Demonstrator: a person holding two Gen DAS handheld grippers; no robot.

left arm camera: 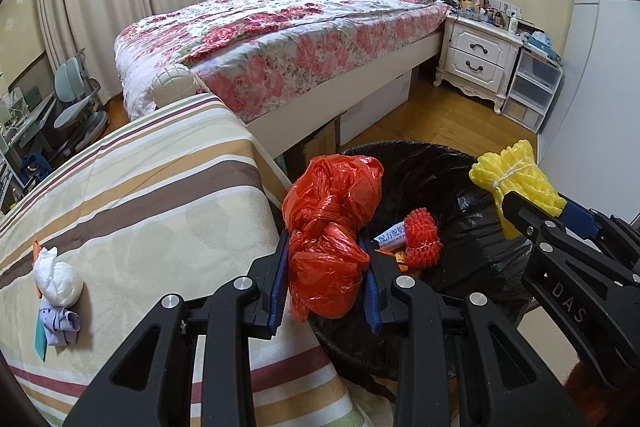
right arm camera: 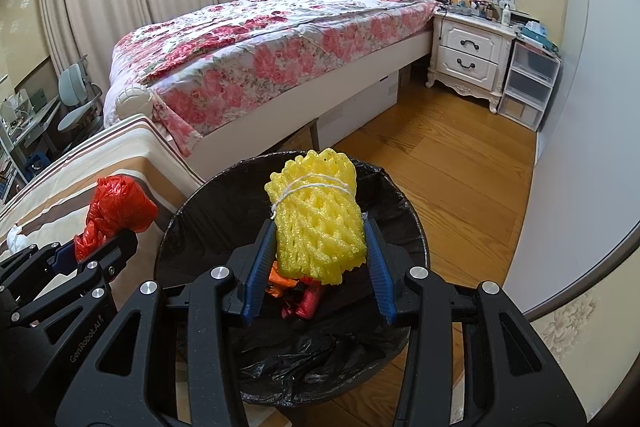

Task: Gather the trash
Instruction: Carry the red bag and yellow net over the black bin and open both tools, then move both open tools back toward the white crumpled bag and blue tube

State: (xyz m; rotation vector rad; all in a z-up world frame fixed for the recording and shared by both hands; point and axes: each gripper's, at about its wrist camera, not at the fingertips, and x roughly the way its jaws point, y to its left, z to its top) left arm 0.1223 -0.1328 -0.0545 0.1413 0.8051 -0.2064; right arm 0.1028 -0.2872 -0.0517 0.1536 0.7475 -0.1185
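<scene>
My left gripper [left arm camera: 325, 259] is shut on a crumpled red plastic bag [left arm camera: 330, 227] and holds it at the left rim of the black-lined trash bin [left arm camera: 452, 167]. The bag also shows in the right wrist view [right arm camera: 116, 205]. My right gripper [right arm camera: 318, 251] is shut on a yellow foam net bundle tied with string [right arm camera: 316, 219], held over the bin's opening [right arm camera: 200, 211]; the bundle also shows in the left wrist view [left arm camera: 516, 183]. Inside the bin lie a red foam net [left arm camera: 422, 237] and a printed wrapper [left arm camera: 390, 237].
A striped cloth surface [left arm camera: 140, 195] lies left of the bin, with a white crumpled tissue [left arm camera: 58, 281] and a small folded wrapper [left arm camera: 60, 323] on it. Behind are a floral bed [left arm camera: 280, 35], a white nightstand [left arm camera: 476, 59], plastic drawers [left arm camera: 532, 87] and wood floor [right arm camera: 460, 187].
</scene>
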